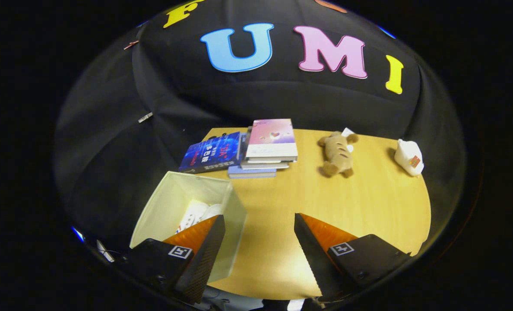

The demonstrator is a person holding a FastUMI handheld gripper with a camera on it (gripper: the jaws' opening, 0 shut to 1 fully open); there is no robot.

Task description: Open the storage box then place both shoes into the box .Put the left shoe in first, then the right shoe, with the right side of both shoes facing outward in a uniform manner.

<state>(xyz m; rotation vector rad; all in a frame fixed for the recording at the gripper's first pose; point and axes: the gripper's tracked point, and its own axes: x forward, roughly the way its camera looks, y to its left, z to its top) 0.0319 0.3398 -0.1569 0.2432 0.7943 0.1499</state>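
Hovering over the worktop [291,203], fingers [259,242] spread wide, holding nothing. Storage box [170,207] open just ahead of the left finger, white shoe [198,214] inside. Books [256,151] and plush toy [337,154] lie beyond.

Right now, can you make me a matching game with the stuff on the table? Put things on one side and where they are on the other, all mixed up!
Things:
1. storage box
2. plush toy
3. pink book
4. gripper

Places or states:
A. on top of the stack of books
B. open, with only bare table between its fingers
C. beside one finger, open-topped, something white inside
D. lying on the table beyond the fingers, between the books and a white bottle

Pairs: 1-C, 2-D, 3-A, 4-B
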